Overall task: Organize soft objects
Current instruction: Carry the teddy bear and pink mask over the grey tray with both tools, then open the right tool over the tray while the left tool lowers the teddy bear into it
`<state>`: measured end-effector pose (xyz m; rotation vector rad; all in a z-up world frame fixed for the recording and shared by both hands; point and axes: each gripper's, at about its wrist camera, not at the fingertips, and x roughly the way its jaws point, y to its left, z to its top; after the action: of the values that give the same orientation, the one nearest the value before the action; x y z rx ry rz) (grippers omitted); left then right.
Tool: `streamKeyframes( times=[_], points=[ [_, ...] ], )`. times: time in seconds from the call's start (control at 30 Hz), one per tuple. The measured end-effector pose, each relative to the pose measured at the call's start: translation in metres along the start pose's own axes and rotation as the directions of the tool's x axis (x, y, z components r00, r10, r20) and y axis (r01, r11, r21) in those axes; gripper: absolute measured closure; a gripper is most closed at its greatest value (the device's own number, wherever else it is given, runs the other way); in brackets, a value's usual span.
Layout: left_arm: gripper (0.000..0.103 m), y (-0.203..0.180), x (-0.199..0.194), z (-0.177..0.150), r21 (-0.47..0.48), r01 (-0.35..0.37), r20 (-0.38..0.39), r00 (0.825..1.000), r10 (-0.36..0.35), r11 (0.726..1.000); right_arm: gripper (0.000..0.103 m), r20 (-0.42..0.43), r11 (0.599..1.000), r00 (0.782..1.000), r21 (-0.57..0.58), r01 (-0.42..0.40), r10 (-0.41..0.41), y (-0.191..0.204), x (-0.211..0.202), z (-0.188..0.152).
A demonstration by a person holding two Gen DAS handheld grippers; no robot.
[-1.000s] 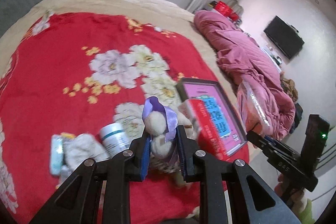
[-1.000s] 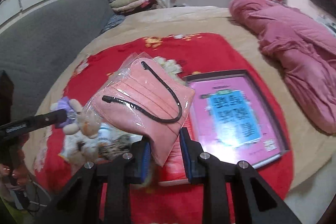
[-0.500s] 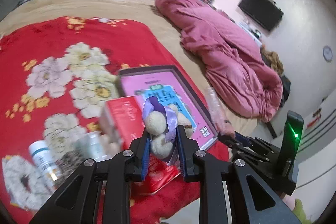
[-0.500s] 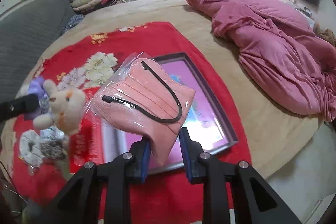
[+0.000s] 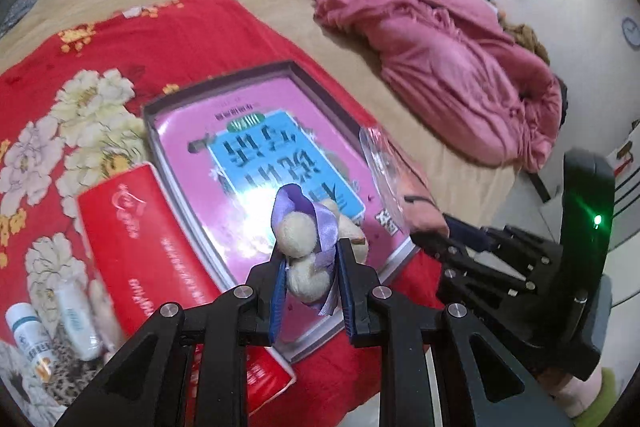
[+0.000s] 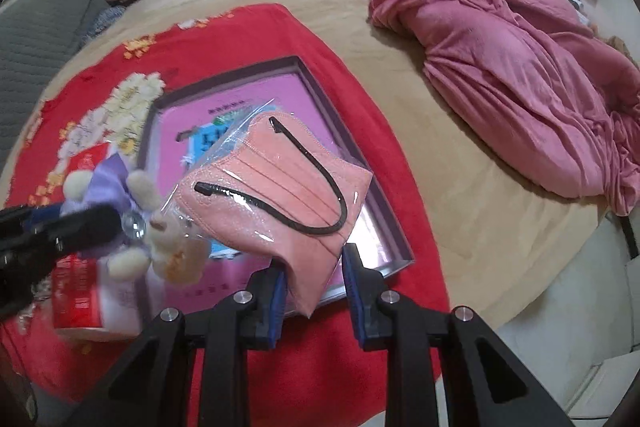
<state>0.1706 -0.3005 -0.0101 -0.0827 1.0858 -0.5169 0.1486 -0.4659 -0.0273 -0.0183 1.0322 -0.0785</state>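
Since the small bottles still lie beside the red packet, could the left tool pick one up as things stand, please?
Probably not yet: the left tool is shut on the plush toy, so its jaws are occupied. The small bottles themselves lie uncovered, off to its left.

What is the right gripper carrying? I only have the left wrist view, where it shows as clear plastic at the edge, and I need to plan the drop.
Observer: The right gripper is shut on a bagged pink mask with black ear loops.
Operator: Is it over the tray?
Observer: Yes, the mask hangs above the pink-lined tray, toward its near right part.
Operator: How does my plush toy look from there?
Observer: The plush toy, held in the left gripper, hangs face down, left of the mask, over the tray's near left corner and the red box.
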Motion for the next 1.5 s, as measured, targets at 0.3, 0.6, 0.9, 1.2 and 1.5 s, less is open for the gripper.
streamKeyframes(
  times=[0.3, 0.6, 0.9, 1.2, 1.5],
  points=[
    [0.08, 0.005, 0.02, -0.002, -0.005, 0.0, -0.045, 0.999, 0.0, 1.0, 0.075, -0.088, 0.998, 0.995, -0.03, 0.052, -0.054, 0.0, 0.031, 0.003],
    [0.08, 0.005, 0.031, -0.003, -0.004, 0.009, -0.073, 0.997, -0.009, 1.0, 0.071, -0.114, 0.998, 0.991, -0.033, 0.061, -0.064, 0.0, 0.041, 0.004],
    [0.079, 0.004, 0.04, -0.004, 0.0, 0.0, -0.102, 0.995, 0.0, 1.0, 0.054, -0.1, 0.999, 0.994, -0.021, 0.05, -0.052, -0.006, 0.03, 0.003],
    [0.076, 0.003, 0.041, -0.003, -0.004, -0.001, -0.104, 0.995, 0.0, 1.0, 0.053, -0.072, 0.998, 0.996, 0.032, 0.06, -0.058, -0.021, 0.014, 0.003],
    [0.051, 0.008, 0.038, -0.001, -0.014, -0.025, -0.093, 0.995, 0.024, 1.0, 0.053, -0.041, 0.998, 0.998, 0.036, 0.053, -0.051, -0.02, 0.0, 0.006]
  ],
)
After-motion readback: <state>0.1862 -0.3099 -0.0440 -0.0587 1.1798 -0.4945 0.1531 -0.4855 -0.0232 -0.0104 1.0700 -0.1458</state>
